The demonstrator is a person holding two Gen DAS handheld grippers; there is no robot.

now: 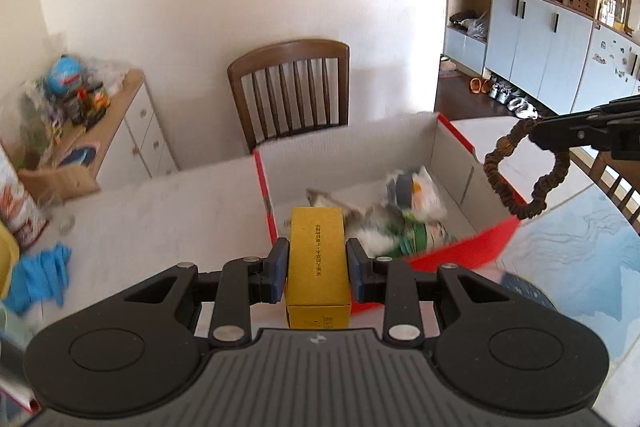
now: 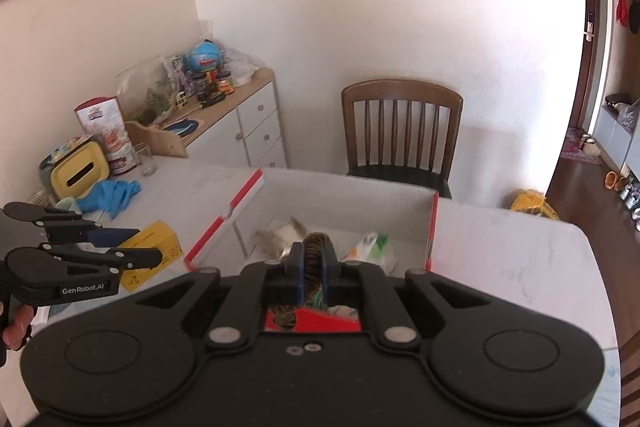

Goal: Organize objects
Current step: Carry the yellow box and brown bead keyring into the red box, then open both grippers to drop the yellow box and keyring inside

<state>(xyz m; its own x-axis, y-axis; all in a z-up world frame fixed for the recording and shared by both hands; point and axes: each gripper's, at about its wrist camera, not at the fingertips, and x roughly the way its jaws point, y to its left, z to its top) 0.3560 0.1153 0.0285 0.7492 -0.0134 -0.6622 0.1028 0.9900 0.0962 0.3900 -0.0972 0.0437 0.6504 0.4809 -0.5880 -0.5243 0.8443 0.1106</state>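
Left tongs (image 1: 317,269) are clamped on the yellow box (image 1: 317,259), right tongs (image 2: 313,267) pinch a striped band (image 1: 524,171) over the red-edged carton (image 1: 452,143) at 12 o'clock. Band could snag the rim.

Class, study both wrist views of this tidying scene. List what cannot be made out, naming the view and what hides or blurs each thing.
1. Packets in the open box: motion blur in the left wrist view smears their labels.
2. The hair tie: in the right wrist view the right gripper covers most of it.
3. The yellow carton in the left gripper: its print is too small to read.
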